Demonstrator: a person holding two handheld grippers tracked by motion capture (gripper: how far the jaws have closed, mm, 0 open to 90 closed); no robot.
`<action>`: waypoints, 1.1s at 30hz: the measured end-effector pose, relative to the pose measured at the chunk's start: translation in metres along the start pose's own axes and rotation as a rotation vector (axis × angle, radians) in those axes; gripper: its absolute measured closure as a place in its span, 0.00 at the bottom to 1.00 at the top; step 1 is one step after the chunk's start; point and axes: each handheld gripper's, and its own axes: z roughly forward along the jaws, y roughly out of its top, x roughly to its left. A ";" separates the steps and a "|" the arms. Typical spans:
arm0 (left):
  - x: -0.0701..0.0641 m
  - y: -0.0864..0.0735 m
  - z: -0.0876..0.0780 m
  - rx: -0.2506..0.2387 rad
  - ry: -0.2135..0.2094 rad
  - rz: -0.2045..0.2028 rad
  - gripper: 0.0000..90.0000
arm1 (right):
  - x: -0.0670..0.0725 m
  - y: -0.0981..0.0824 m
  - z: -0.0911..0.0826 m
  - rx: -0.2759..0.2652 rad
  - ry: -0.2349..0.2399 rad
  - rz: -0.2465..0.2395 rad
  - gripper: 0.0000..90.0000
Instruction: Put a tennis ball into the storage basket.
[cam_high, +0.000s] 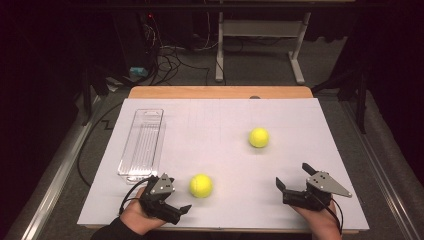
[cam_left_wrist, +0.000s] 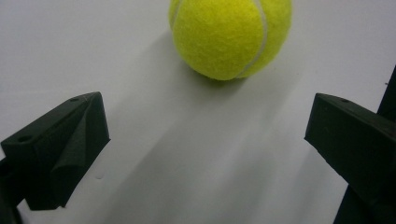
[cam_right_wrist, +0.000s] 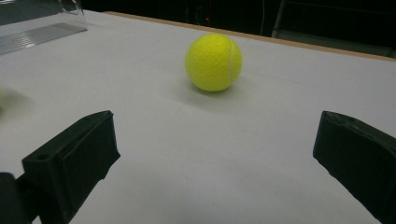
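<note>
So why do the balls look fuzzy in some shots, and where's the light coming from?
High view: both balls, near and far, look soft and slightly smeared, the room beyond the table dark. Left gripper view: the near ball is crisp, its shadow falling toward the camera, so the light likely comes from beyond it. Right gripper view: the far ball is fairly sharp, the open tongs blurred.

The high view looks forward and down from above the near edge of the bench (cam_high: 300, 120), taking in its whole top and the floor beyond. The left gripper view sits low and very close, facing a yellow ball (cam_left_wrist: 231, 35) at 12 o'clock between its jaws; that ball (cam_high: 201, 185) lies near the bench's front edge. The right gripper view skims the surface, facing a second ball (cam_right_wrist: 214, 61) farther off at 12 o'clock, with the clear tray (cam_right_wrist: 32, 21) at 10 o'clock.
</note>
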 end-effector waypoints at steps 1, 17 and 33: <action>0.001 0.002 0.000 0.017 -0.001 -0.001 0.01 | 0.000 0.001 0.000 0.000 0.006 0.000 0.00; 0.002 0.021 0.011 0.233 -0.018 -0.010 0.01 | 0.001 0.001 -0.010 -0.028 0.041 0.005 0.00; -0.003 0.048 0.017 0.420 -0.035 0.069 0.01 | 0.002 0.001 -0.012 -0.023 0.045 0.008 0.00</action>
